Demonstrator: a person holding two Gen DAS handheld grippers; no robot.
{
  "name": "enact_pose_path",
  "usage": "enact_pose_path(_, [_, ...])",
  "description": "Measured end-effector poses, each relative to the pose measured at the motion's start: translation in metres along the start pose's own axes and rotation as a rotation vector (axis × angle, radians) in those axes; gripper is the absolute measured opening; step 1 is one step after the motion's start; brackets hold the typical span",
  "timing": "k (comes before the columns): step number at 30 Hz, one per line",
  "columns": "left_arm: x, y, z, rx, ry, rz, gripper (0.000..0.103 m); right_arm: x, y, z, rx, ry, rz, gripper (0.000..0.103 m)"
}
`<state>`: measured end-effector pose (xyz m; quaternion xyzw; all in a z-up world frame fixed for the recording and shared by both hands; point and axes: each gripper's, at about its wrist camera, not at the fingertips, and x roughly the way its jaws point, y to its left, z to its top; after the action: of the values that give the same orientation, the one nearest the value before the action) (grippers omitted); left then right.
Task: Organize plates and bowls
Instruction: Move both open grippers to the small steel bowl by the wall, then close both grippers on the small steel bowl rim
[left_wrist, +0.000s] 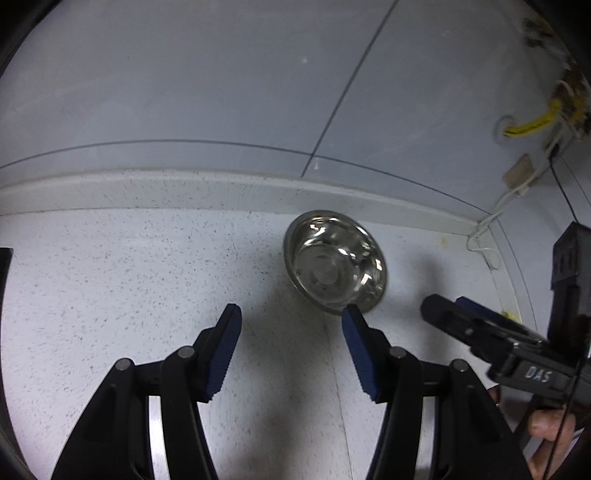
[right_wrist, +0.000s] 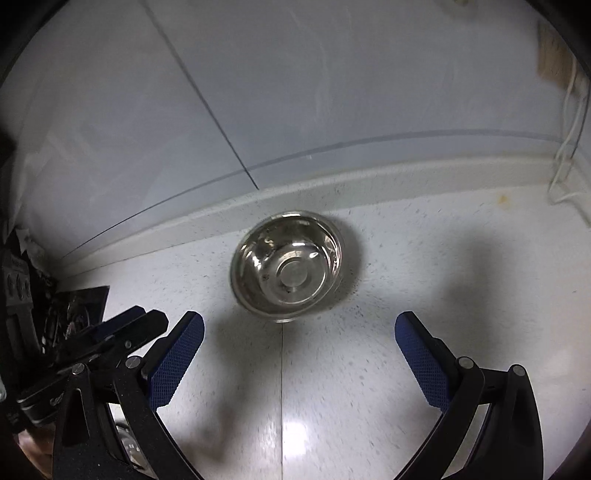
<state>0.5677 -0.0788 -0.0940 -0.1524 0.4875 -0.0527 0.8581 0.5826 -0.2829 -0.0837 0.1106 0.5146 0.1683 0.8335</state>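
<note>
A small shiny steel bowl (left_wrist: 335, 261) sits upright on the speckled white counter (left_wrist: 129, 277), close to the back ledge. It also shows in the right wrist view (right_wrist: 290, 266). My left gripper (left_wrist: 291, 314) is open and empty, its right fingertip just in front of the bowl's near rim. My right gripper (right_wrist: 299, 325) is open wide and empty, a short way in front of the bowl. The right gripper appears at the right edge of the left wrist view (left_wrist: 480, 325); the left gripper appears at the left of the right wrist view (right_wrist: 122, 332).
A raised ledge (right_wrist: 332, 184) and grey wall panels (left_wrist: 184, 92) close off the back. White cables (left_wrist: 491, 221) and a yellow cable (left_wrist: 532, 125) hang at the right corner. Dark objects (right_wrist: 48, 302) stand at the left. A counter seam (right_wrist: 282, 387) runs toward me.
</note>
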Motion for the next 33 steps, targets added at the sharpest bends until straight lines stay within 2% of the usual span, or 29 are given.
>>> enact_pose_path(3, [0.022,0.005,0.009,-0.029,0.035,-0.023,0.055,0.023,-0.010,0.005,0.046,0.022,0.012,0.102])
enact_pose_path(10, [0.059,0.020,0.024,-0.107,0.066,-0.038,0.055,0.060,-0.029,0.014,0.166,0.068,0.112,0.102])
enact_pose_path(15, [0.083,0.025,0.030,-0.120,0.094,-0.046,0.055,0.073,-0.032,0.020,0.165,0.077,0.103,0.100])
enact_pose_path(18, [0.094,0.023,0.031,-0.104,0.107,-0.048,0.053,0.081,-0.035,0.025,0.156,0.094,0.093,0.092])
enact_pose_path(20, [0.099,0.021,0.033,-0.084,0.112,-0.045,0.053,0.085,-0.036,0.026,0.143,0.106,0.094,0.077])
enact_pose_path(22, [0.103,0.019,0.035,-0.073,0.112,-0.047,0.053,0.089,-0.037,0.026,0.131,0.118,0.090,0.068])
enact_pose_path(24, [0.106,0.019,0.037,-0.064,0.111,-0.055,0.051,0.092,-0.039,0.026,0.126,0.122,0.094,0.064])
enact_pose_path(26, [0.113,0.015,0.038,-0.047,0.123,-0.047,0.032,0.095,-0.044,0.027,0.127,0.127,0.084,0.056])
enact_pose_path(30, [0.123,0.014,0.037,-0.055,0.138,-0.056,0.028,0.104,-0.051,0.031,0.140,0.135,0.095,0.040])
enact_pose_path(32, [0.129,0.014,0.036,-0.069,0.148,-0.062,0.023,0.106,-0.053,0.032,0.139,0.139,0.094,0.023])
enact_pose_path(33, [0.130,0.013,0.035,-0.073,0.148,-0.067,0.021,0.107,-0.055,0.033,0.144,0.141,0.095,0.019])
